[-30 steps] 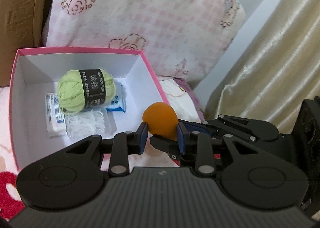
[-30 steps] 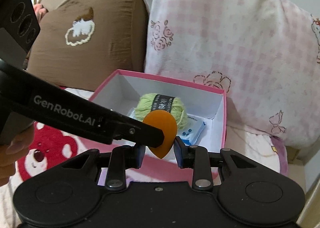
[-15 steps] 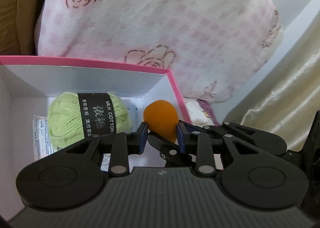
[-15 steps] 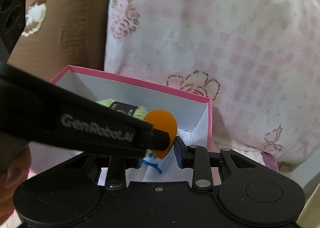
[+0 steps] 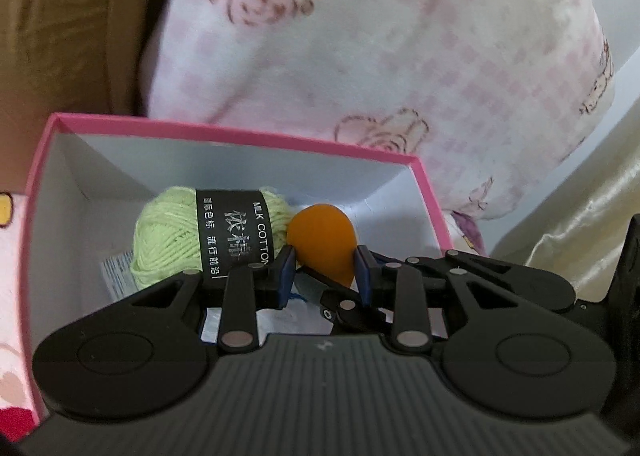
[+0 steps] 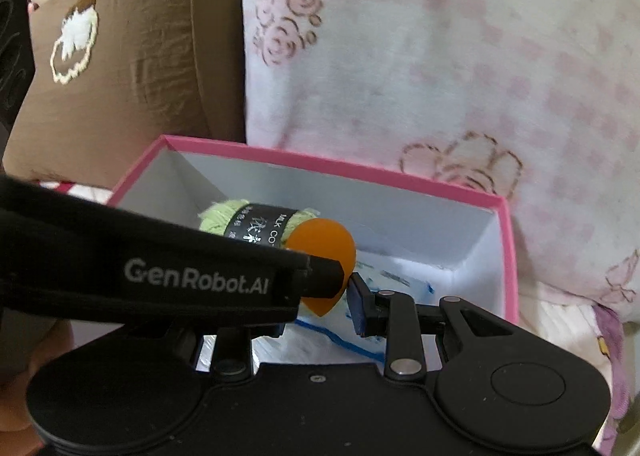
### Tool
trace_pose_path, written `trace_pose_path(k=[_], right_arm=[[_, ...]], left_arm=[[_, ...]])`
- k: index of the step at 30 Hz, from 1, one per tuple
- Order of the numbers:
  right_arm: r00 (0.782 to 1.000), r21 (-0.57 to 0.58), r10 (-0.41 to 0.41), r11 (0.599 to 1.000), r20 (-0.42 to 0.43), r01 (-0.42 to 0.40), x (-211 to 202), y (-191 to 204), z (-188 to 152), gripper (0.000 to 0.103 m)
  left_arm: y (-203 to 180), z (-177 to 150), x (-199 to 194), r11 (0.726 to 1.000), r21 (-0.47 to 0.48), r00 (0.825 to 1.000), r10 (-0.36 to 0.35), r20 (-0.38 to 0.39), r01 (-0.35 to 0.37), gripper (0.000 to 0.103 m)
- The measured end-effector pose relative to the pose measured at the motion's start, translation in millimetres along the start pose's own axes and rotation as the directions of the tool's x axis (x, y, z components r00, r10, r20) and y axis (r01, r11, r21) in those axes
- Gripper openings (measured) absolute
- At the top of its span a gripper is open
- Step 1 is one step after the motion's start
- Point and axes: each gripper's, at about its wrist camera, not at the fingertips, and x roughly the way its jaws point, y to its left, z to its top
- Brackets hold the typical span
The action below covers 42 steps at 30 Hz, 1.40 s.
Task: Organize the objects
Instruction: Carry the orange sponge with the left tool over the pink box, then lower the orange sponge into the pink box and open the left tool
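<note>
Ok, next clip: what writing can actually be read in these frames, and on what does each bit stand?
"MILK COTTON": black band around the green yarn ball; the Chinese characters beside it are too blurred to read.
"GenRobot.AI": side of the left gripper, seen in the right wrist view.
White packets with blue print in the pink box: too blurred to read.

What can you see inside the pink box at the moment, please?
Inside the pink box: a green yarn ball and white packets with blue print. The grippers and the held orange sponge hide the rest of the floor.
</note>
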Motion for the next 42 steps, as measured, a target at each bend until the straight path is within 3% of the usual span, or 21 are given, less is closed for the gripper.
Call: trace_pose_path(k=[6,12,18,22,24,26,30,34,42], right_arm=[[1.000,-0.015,-0.012,1.000,0.010,0.012,2.8,-3.7,16.5,0.034],[0.997,0.080,-0.064,0.995,-0.045,0.067,12.0,-28.1,23.7,0.034],[0.998,0.081,0.001,0.997,-0.070,0.005,23.8,-37.4,20.5,0.035],[0.998,0.052,0.005,0.999,-0.056,-0.002,24.9,-31.8,17.8,0.035],[0.998,0.073,-0.007,0.997,-0.061,0.011,26.4,-32.9,17.9,0.036],[0.998,0.102,-0.005,0.995,-0.063,0.011,26.2,-36.8,17.6,0.037],[0.999,0.105,-0.021,0.994,-0.042,0.025,14.6,-41.0,10.5,0.041],[1.000,0.117,-0.009,0.993,-0.010,0.010,-13.3,-44.4,-2.6,0.042],[1.000,0.073,-0.005,0.997,0.005,0.005,-73.0,-44.2,-36.1,0.046]], left_arm=[[-3.7,12.8,0.3,1.000,0.003,1.000,-0.003,0.010,0.003,0.029],[-29.2,23.1,28.9,0.997,0.077,0.999,0.030,-0.041,-0.027,0.029],[-21.7,19.0,33.6,0.996,0.063,0.997,0.068,-0.030,-0.066,0.030],[-10.8,17.9,30.8,0.998,0.019,0.998,0.062,-0.021,-0.062,0.036],[-6.4,17.2,29.4,0.999,-0.022,0.999,0.040,-0.021,-0.040,0.047],[-6.5,15.7,26.0,0.999,-0.026,0.999,0.047,-0.007,-0.047,0.049],[-10.8,12.8,18.5,0.998,0.008,0.997,0.070,0.011,-0.070,0.054],[-22.7,-1.1,-1.1,0.983,0.125,0.991,0.127,0.047,-0.132,0.065],[-32.4,-23.9,-42.2,0.956,0.228,0.981,0.192,-0.006,-0.185,0.068]])
